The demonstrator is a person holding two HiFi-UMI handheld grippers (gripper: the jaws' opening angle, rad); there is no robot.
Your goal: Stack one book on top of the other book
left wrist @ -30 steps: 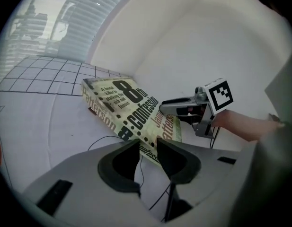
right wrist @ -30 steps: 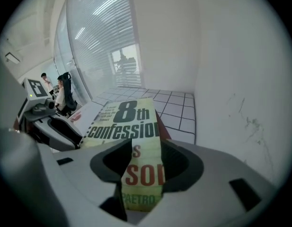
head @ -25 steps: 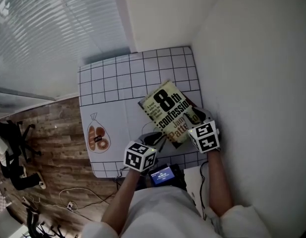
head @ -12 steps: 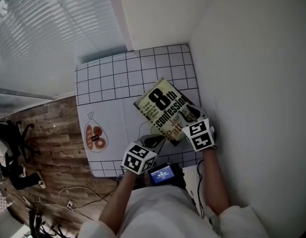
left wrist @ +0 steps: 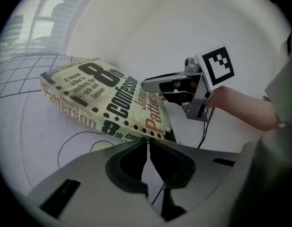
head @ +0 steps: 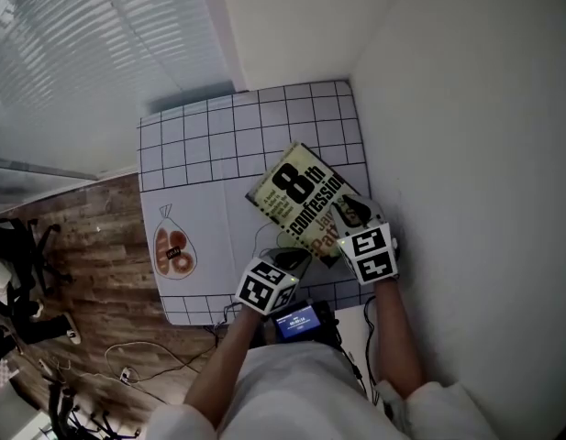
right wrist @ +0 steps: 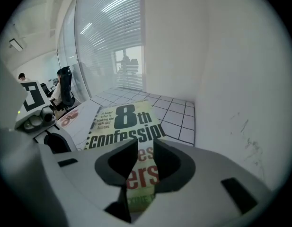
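The book [head: 299,202] sits right under us at the near right of the gridded mat [head: 200,145], close by the wall. Nearest in, the left gripper [left wrist: 146,143] is at its near corner, jaws just snapped together with nothing between them. A touch further on, the right gripper [right wrist: 145,148] has been closing, jaws about halfway, with the cover showing in the gap and no clamp that we can see. A dark edge [left wrist: 174,135] peeks from beneath, perhaps the other book, though we cannot tell. If so, the stack looks made and only squaring up remains.
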